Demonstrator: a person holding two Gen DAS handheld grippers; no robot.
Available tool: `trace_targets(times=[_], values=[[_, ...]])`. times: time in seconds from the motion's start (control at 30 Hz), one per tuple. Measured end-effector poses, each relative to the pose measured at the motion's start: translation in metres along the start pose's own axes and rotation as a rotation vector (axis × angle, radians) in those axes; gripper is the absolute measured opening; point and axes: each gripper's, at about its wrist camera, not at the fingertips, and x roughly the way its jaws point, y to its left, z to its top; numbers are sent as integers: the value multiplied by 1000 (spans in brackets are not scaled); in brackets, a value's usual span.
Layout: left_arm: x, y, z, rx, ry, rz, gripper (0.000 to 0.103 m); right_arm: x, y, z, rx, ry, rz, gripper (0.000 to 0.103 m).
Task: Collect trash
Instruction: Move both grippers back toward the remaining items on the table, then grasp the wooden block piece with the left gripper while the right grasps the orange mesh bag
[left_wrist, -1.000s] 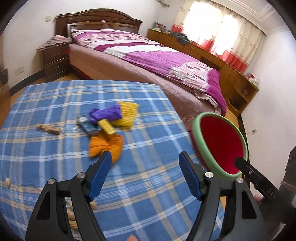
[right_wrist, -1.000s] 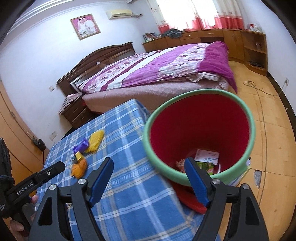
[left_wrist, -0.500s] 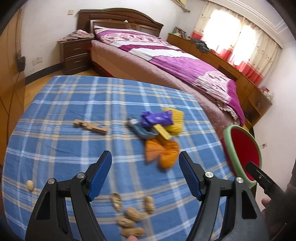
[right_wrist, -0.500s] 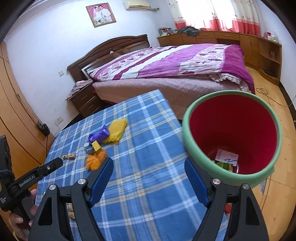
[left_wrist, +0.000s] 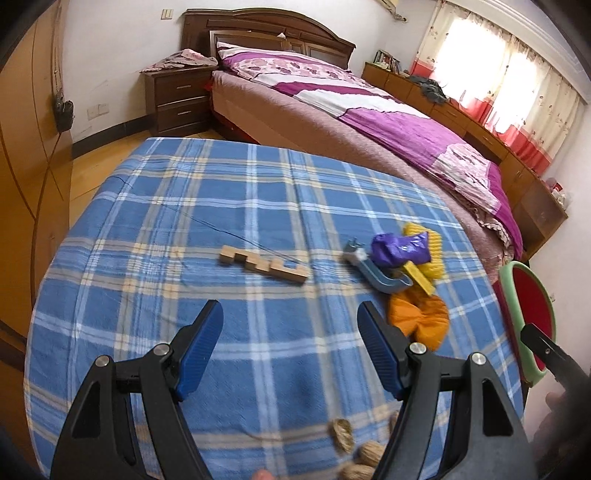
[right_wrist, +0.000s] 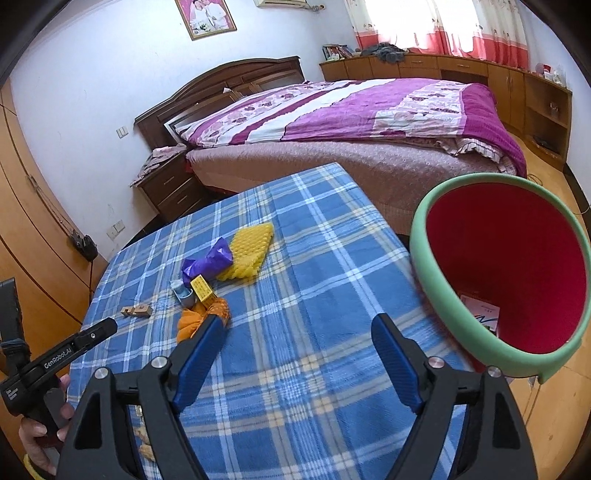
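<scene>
On the blue plaid table (left_wrist: 221, 206) lies a small heap of trash: a purple wrapper (left_wrist: 400, 249), a yellow foam net (left_wrist: 432, 254), an orange net (left_wrist: 417, 317) and a blue-grey plastic piece (left_wrist: 384, 280). A notched wooden block (left_wrist: 264, 264) lies to the left of the heap. Peanut shells (left_wrist: 362, 450) sit near the table's front edge. My left gripper (left_wrist: 290, 314) hovers open over bare cloth, short of the block. My right gripper (right_wrist: 299, 325) holds nothing and its jaws are opening; its left finger overlaps the orange net (right_wrist: 199, 317) in the picture. The green bin (right_wrist: 439, 295), red inside, stands off the table's right side.
A bed (left_wrist: 369, 122) with a purple quilt runs behind the table, with a nightstand (left_wrist: 177, 96) at its head. Low wooden cabinets (right_wrist: 517, 85) line the window wall. A white paper (right_wrist: 480, 310) lies in the bin. A hand (right_wrist: 40, 432) holds the left gripper's handle.
The left view has swung left: the heap slid to the right, the bin went to the edge, and peanut shells came in at the bottom. In the right view the bin moved right.
</scene>
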Motion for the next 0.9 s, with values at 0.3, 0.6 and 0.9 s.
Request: trace_targets(times=[0.3,0.6,0.9], values=[[34,6,11,52,37,34,82,26,4,3,13,41,-2,85],[67,9,25,118,77,104,84,40,9,0,5,73,4,85],[77,0,29,157,70,162,83,48,14,-3,-7,98,6,85]])
